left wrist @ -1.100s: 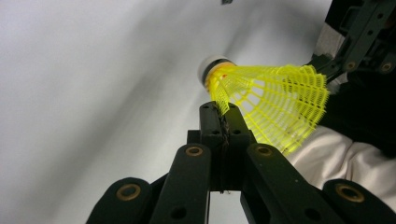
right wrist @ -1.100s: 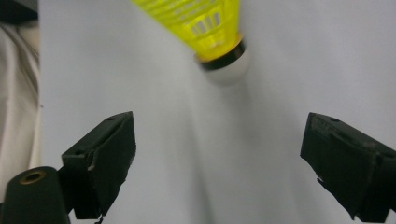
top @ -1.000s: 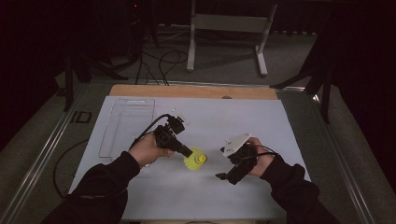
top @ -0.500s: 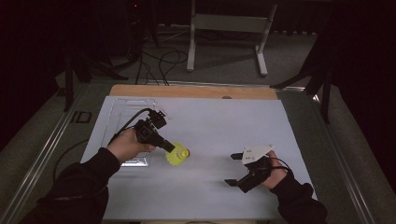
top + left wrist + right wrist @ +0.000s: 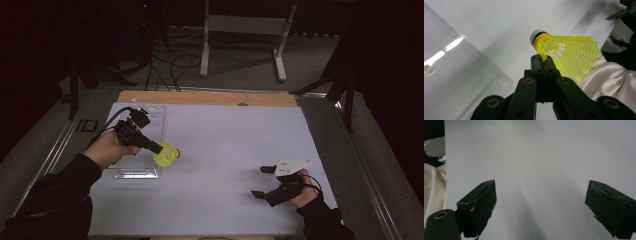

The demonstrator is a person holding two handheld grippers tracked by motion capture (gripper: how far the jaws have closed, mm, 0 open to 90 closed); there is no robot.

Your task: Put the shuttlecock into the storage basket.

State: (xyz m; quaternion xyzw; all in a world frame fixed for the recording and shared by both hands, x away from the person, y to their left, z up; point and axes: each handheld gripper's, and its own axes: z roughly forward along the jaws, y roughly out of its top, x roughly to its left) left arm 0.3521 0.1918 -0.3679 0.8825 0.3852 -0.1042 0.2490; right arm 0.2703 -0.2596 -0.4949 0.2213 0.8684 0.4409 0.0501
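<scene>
Two grippers are working over a white table top. Left gripper is sitting in the person's left hand at the table's left side, jaws clenched on the yellow mesh skirt of a shuttlecock. In the left gripper view, the jaws are meeting on the skirt's edge close to the cork, and the shuttlecock is lying sideways, its white cork tip with a dark band pointing up and left, skirt flaring to the right. Seen from the high view, the shuttlecock is hanging just at the right edge of a clear plastic tray that is lying flat on the table. The tray's transparent wall is showing blurred at left in the left gripper view.

Right gripper is resting low near the table's front right, well apart from the shuttlecock, held in the person's right hand, with a grey three-cornered plate on top. Its jaws are standing wide apart, released, gripping nothing; in the right gripper view, bare white table is showing between them.

Dark sleeves are covering both forearms. A light metal stand is standing on the floor beyond the table's far edge.
</scene>
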